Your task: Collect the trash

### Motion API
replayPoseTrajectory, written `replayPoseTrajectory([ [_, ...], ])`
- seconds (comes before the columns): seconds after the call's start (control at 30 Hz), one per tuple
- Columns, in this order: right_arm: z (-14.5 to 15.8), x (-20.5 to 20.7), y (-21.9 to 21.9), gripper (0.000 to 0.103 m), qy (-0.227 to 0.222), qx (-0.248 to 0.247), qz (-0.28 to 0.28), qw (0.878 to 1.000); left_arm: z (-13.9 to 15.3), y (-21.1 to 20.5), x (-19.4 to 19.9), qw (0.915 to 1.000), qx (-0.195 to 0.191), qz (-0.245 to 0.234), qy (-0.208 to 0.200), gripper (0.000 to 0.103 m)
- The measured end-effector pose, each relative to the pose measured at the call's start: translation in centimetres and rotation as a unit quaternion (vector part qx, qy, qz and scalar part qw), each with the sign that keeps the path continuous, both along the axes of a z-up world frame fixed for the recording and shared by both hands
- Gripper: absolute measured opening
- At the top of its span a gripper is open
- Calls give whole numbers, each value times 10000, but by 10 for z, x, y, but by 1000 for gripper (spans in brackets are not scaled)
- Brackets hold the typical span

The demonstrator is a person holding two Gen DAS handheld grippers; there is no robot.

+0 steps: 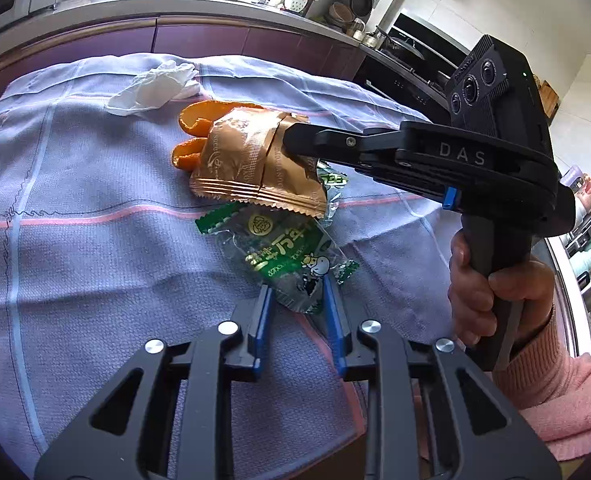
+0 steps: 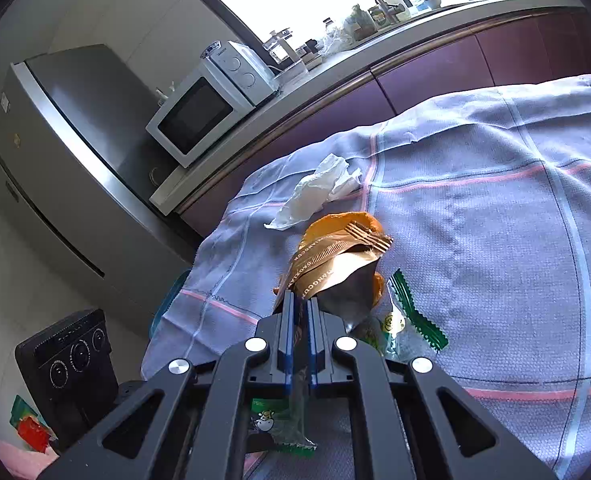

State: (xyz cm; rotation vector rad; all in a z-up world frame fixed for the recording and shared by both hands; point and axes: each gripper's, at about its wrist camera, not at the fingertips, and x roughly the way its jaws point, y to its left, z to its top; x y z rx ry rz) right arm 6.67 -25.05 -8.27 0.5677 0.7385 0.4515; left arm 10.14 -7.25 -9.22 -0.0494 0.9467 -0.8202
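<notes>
Nearest the left wrist camera, at six o'clock, the left hand-held gripper (image 1: 297,300) is sitting with its blue-padded fingers (image 1: 264,312) spread, the lower edge of a green snack wrapper (image 1: 279,258) lying between the tips. Whether the pads are touching the film I cannot tell; the stance looks like a line-up for a pinch, not a hold.

Just beyond, toward twelve o'clock, the right hand-held gripper (image 1: 291,140) is reaching in from three o'clock, its fingers pressed together on the torn edge of a gold foil wrapper (image 1: 247,164). The foil is hanging from that pinch above the green wrapper, which suggests it is being carried off the cloth by one corner so that it stays clear of the rest. The right wrist view agrees: the blue pads (image 2: 289,332) are closed tight with gold foil (image 2: 327,268) sticking out ahead of them.

Behind the foil, at about eleven o'clock, pieces of orange peel (image 1: 189,140) are lying on the lavender checked cloth (image 1: 75,200) that is covering the counter. Farther still, near the cloth's far edge, a crumpled white tissue (image 1: 151,88) is waiting, well apart from both tools.

By my judgement the collecting is only partly done: one wrapper is in hand, while the green wrapper, peel and tissue are still on the cloth. No bin is showing in either view.
</notes>
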Motion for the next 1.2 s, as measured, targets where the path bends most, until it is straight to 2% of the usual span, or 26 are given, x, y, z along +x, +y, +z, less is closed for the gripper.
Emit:
replayPoseTrajectory([
  [0.1,2,-2,1,2,-58,-12,42,10000,0,2,-1,10000,-36,18,-7,11],
  [0.2,7,-4,2,2,-131,-1,67,9999,2,5,-4,10000,-63,31,-54,9],
  [0.77,35,-12,19,2,-586,-52,259,9979,26,51,-21,9982,-116,395,-443,7],
  [1.2,45,-8,41,2,-727,-7,481,9962,38,89,-29,9942,-72,849,-658,7],
])
